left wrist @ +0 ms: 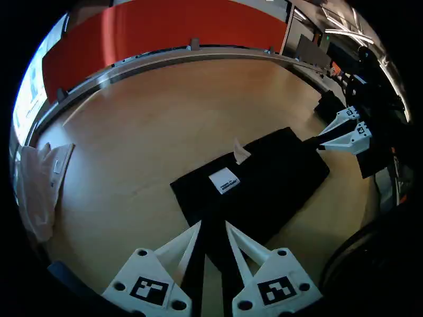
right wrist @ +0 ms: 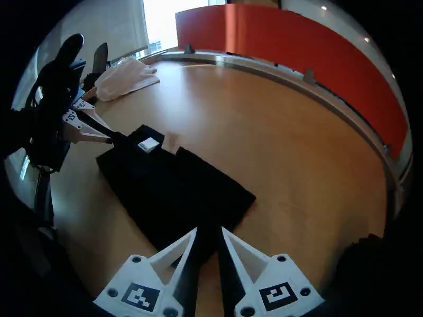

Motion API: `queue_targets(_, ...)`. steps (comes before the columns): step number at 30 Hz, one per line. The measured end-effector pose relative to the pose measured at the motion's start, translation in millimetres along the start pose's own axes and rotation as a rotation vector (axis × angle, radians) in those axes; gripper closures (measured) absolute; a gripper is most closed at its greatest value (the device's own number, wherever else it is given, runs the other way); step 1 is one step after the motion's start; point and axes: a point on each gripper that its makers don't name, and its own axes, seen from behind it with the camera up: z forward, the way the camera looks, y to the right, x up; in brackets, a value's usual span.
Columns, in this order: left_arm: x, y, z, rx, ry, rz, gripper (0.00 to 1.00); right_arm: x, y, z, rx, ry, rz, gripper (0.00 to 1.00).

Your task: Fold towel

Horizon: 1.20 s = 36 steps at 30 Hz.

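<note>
Left gripper (left wrist: 213, 224): our fingers are clamped on the near corner of the black towel (left wrist: 264, 179).
Right gripper (right wrist: 209, 231): fingers pinched on the opposite end.
Black towel: flat, mid-table (left wrist: 158, 121).
Technique: we lift both ends level and taut.

The towel (left wrist: 264, 174) was plain black, its label (left wrist: 224, 180) white; the table (left wrist: 158, 116) was warm tan wood — the panel (left wrist: 158, 31) behind it red, the heaped cloth (left wrist: 34, 195) off-white.
</note>
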Motion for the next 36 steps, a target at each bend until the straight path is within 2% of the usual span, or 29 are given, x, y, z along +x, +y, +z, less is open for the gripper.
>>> queue_targets(3,0.1,-3.5,5.1,0.01,-0.002,0.008,0.76,-0.8,2.5,4.2,-0.008,-0.005,0.006,0.79)
queue_targets(6,1.6,-8.2,9.0,0.024,-0.003,0.017,0.74,-1.0,6.5,8.1,-0.021,-0.008,0.017,0.74)
queue_targets(11,4.6,-17.2,13.5,0.049,-0.003,0.024,0.66,0.1,14.3,14.2,-0.047,-0.006,0.034,0.58)
queue_targets(16,9.1,-24.7,15.5,0.073,0.002,0.033,0.66,2.4,21.1,17.5,-0.068,-0.002,0.038,0.45)
queue_targets(21,14.7,-29.6,15.6,0.087,0.008,0.051,0.66,5.7,26.9,18.5,-0.085,0.0,0.027,0.41)
queue_targets(25,21.4,-34.1,14.4,0.097,0.017,0.059,0.54,11.6,34.5,19.4,-0.108,0.012,0.034,0.39)
queue_targets(27,24.3,-36.5,13.9,0.103,0.022,0.06,0.52,14.8,38.8,19.6,-0.121,0.02,0.04,0.38)
queue_targets(31,28.4,-43.9,11.5,0.125,0.029,0.062,0.38,20.0,45.4,19.3,-0.14,0.033,0.046,0.35)
queue_targets(36,29.7,-51.9,8.8,0.149,0.033,0.061,0.36,21.6,50.3,18.3,-0.158,0.037,0.04,0.35)
